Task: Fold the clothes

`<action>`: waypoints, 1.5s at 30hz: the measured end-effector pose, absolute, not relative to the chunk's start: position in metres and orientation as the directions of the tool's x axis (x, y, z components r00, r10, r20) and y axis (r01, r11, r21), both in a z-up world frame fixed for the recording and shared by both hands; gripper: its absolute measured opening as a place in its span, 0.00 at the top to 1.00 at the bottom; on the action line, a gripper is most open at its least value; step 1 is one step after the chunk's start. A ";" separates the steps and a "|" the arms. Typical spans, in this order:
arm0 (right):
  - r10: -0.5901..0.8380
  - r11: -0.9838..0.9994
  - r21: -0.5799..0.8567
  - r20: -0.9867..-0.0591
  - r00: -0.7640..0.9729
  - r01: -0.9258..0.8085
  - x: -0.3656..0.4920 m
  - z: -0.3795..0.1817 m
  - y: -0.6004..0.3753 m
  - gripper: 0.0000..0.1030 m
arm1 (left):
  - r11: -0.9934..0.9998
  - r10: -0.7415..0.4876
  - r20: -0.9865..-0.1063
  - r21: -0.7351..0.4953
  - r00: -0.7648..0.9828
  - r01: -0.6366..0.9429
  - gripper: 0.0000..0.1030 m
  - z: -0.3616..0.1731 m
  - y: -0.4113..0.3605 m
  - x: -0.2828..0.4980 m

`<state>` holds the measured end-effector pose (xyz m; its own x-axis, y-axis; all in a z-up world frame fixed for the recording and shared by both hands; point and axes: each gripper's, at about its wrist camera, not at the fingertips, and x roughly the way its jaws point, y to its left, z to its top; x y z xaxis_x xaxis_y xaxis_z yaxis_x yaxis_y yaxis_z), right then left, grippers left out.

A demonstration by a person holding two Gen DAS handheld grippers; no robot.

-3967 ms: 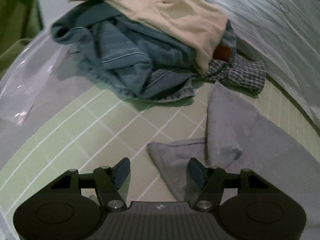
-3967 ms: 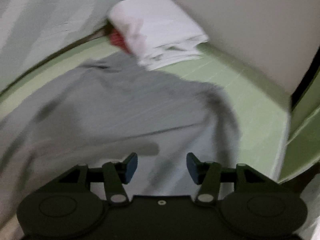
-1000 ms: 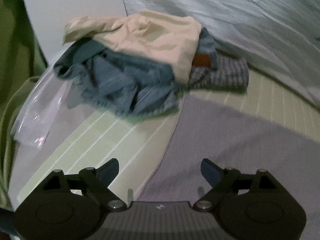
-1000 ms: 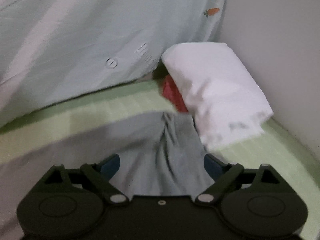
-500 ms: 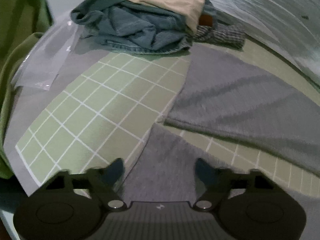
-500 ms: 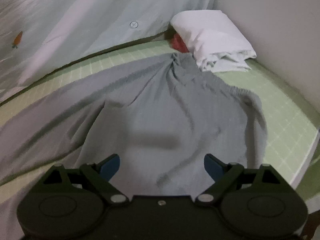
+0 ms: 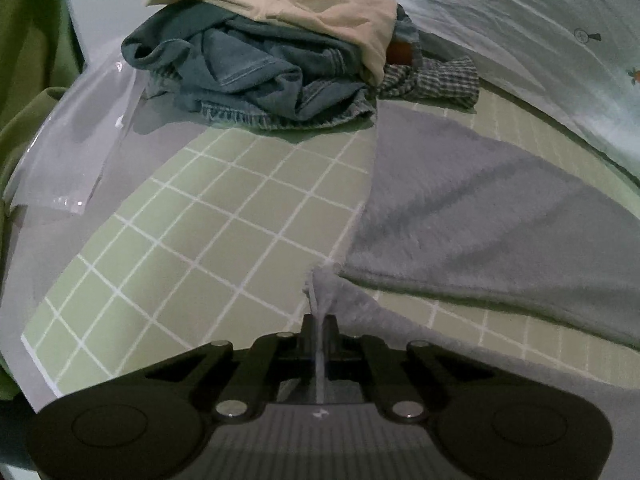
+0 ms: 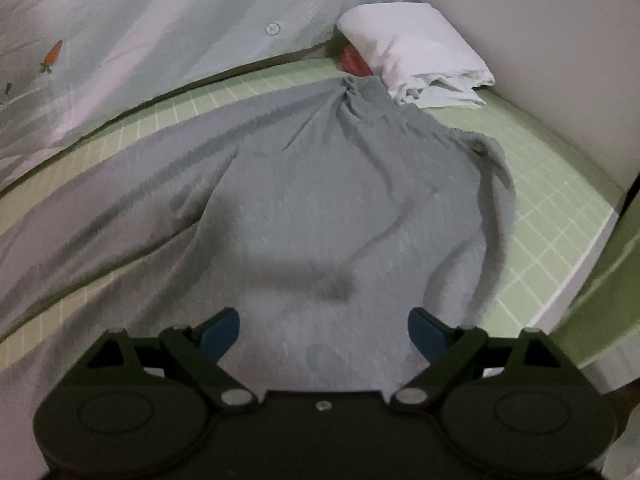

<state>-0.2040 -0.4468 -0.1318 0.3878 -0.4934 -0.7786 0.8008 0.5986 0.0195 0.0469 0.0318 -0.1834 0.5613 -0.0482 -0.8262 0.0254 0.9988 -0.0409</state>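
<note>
A grey fleece garment [image 7: 480, 208] lies spread over the green checked bed sheet [image 7: 224, 208]. In the left wrist view my left gripper [image 7: 319, 326] is shut on a corner of that garment, and a pinched fold of grey cloth stands up between its pads. The right wrist view shows the same grey garment [image 8: 320, 184] wrinkled and bunched toward the far end. My right gripper [image 8: 323, 330] hovers just above it with its jaws wide open and only flat cloth beneath them.
A heap of clothes [image 7: 280, 52], blue denim under a cream garment and a checked piece, sits at the far left. A clear plastic bag [image 7: 76, 148] lies beside it. A white pillow [image 8: 416, 52] rests by the wall, and a pale quilt [image 8: 160, 32] borders the sheet.
My left gripper dropped to the garment's corner and its jaws went from wide open to shut on the cloth. The right gripper swept back across the garment, staying open.
</note>
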 end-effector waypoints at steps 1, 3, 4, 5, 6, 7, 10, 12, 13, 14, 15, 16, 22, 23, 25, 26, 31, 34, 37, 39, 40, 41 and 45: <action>-0.494 0.596 0.020 -0.779 0.386 0.803 -0.205 -0.132 -0.445 0.11 | 0.999 -0.048 -0.825 -0.043 0.562 0.023 0.96 -0.184 0.034 0.052; -0.499 0.590 0.015 -0.779 0.379 0.807 -0.207 -0.131 -0.442 0.11 | 0.999 -0.050 -0.823 -0.049 0.565 0.016 0.96 -0.184 0.039 0.063; -0.500 0.587 0.014 -0.780 0.376 0.809 -0.209 -0.131 -0.440 0.11 | 0.999 -0.050 -0.822 -0.053 0.568 0.011 0.96 -0.183 0.041 0.069; -0.501 0.585 0.013 -0.780 0.374 0.811 -0.211 -0.131 -0.440 0.11 | 0.998 -0.050 -0.818 -0.055 0.572 0.009 0.96 -0.183 0.042 0.075; -0.502 0.584 0.011 -0.781 0.371 0.812 -0.212 -0.131 -0.439 0.11 | 0.998 -0.052 -0.815 -0.058 0.578 0.008 0.96 -0.181 0.043 0.082; -0.504 0.582 0.007 -0.782 0.368 0.813 -0.214 -0.130 -0.438 0.11 | 0.998 -0.053 -0.811 -0.060 0.583 0.008 0.96 -0.180 0.043 0.089; -0.511 0.577 -0.006 -0.783 0.355 0.817 -0.218 -0.130 -0.435 0.11 | 0.998 -0.058 -0.798 -0.065 0.599 0.009 0.96 -0.177 0.044 0.108; -0.514 0.573 -0.008 -0.783 0.351 0.820 -0.220 -0.130 -0.435 0.11 | 0.998 -0.062 -0.792 -0.068 0.607 0.013 0.96 -0.175 0.043 0.120; -0.515 0.571 -0.008 -0.782 0.350 0.821 -0.221 -0.129 -0.435 0.11 | 0.997 -0.068 -0.793 -0.078 0.605 0.009 0.96 -0.174 0.043 0.124; -0.515 0.570 -0.007 -0.782 0.351 0.822 -0.222 -0.128 -0.436 0.11 | 0.996 -0.075 -0.796 -0.091 0.601 0.004 0.96 -0.173 0.043 0.127; -0.515 0.569 -0.004 -0.781 0.352 0.822 -0.223 -0.127 -0.436 0.11 | 0.995 -0.084 -0.798 -0.102 0.596 0.004 0.96 -0.172 0.042 0.128; -0.514 0.571 -0.001 -0.780 0.356 0.821 -0.225 -0.127 -0.438 0.11 | 0.994 -0.091 -0.799 -0.111 0.595 0.003 0.95 -0.172 0.042 0.126; -0.511 0.548 0.041 -0.774 0.373 0.835 -0.233 -0.128 -0.452 0.11 | 0.989 -0.066 -0.809 -0.129 0.584 -0.066 0.44 -0.169 0.048 0.099; -0.508 0.545 0.050 -0.774 0.377 0.837 -0.234 -0.129 -0.456 0.11 | 0.989 -0.053 -0.810 -0.122 0.585 -0.080 0.40 -0.169 0.049 0.092; -0.497 0.538 0.071 -0.778 0.384 0.840 -0.235 -0.133 -0.467 0.11 | 0.990 -0.046 -0.810 -0.117 0.585 -0.085 0.35 -0.166 0.051 0.077; -0.490 0.533 0.084 -0.781 0.388 0.842 -0.236 -0.135 -0.473 0.11 | 0.989 -0.048 -0.812 -0.120 0.582 -0.085 0.34 -0.165 0.052 0.068; -0.467 0.498 0.131 -0.793 0.392 0.858 -0.239 -0.147 -0.518 0.11 | 0.979 -0.052 -0.816 -0.155 0.576 -0.131 0.29 -0.159 0.047 0.021; -0.462 0.479 0.135 -0.801 0.380 0.867 -0.240 -0.156 -0.551 0.11 | 0.971 -0.052 -0.825 -0.174 0.563 -0.166 0.29 -0.159 0.039 -0.006; -0.446 0.462 0.151 -0.812 0.376 0.874 -0.243 -0.164 -0.584 0.15 | 0.963 -0.063 -0.833 -0.196 0.550 -0.187 0.28 -0.159 0.026 -0.031; -0.420 0.465 0.181 -0.817 0.396 0.867 -0.249 -0.168 -0.605 0.22 | 0.957 -0.067 -0.837 -0.208 0.544 -0.201 0.28 -0.158 0.016 -0.046; -0.409 0.468 0.189 -0.820 0.401 0.863 -0.251 -0.170 -0.614 0.24 | 0.955 -0.068 -0.838 -0.212 0.541 -0.209 0.28 -0.158 0.011 -0.051; -0.399 0.472 0.196 -0.822 0.406 0.860 -0.252 -0.172 -0.622 0.29 | 0.952 -0.069 -0.839 -0.217 0.539 -0.216 0.28 -0.158 0.007 -0.056; -0.359 0.486 0.207 -0.838 0.410 0.849 -0.254 -0.178 -0.645 0.43 | 0.940 -0.072 -0.845 -0.235 0.531 -0.246 0.28 -0.158 -0.012 -0.074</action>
<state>-0.2539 -0.6451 -0.1779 0.4103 -0.3591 -0.8383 0.8491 0.4858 0.2075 -0.0737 -0.0124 -0.1577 0.5307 -0.0719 -0.8445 -0.2460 0.9404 -0.2346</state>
